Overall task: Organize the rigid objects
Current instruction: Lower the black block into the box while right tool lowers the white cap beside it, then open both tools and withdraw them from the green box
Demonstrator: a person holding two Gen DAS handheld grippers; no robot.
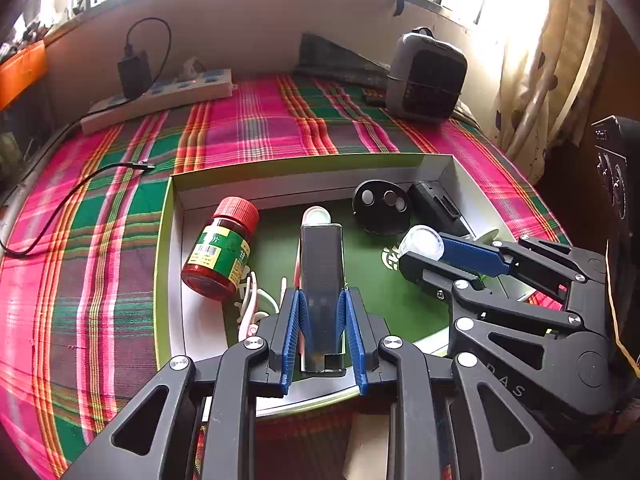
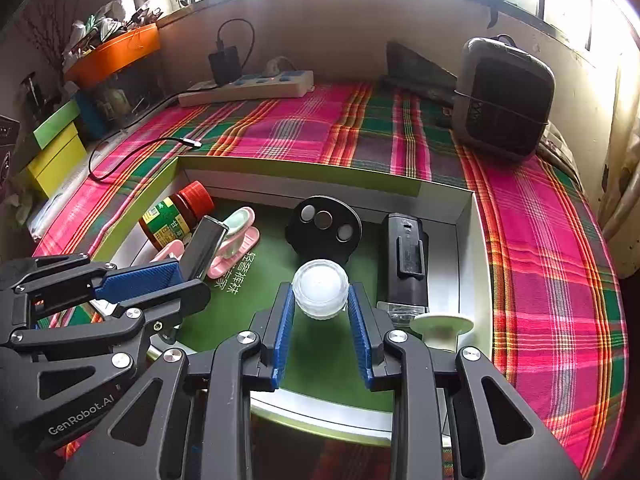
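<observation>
Left fingers [image 1: 322,308] angled downward clamping dark case [image 1: 321,272], right fingers [image 2: 321,300] clamping clear jar [image 2: 320,286]

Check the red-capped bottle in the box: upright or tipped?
Tipped. The red-capped bottle lies on its side against the box's left wall, cap toward the far wall.

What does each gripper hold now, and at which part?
Left gripper: flat dark rectangular case, gripped by its side edges at the lower half. Right gripper: small clear round jar, by its sides.
</observation>
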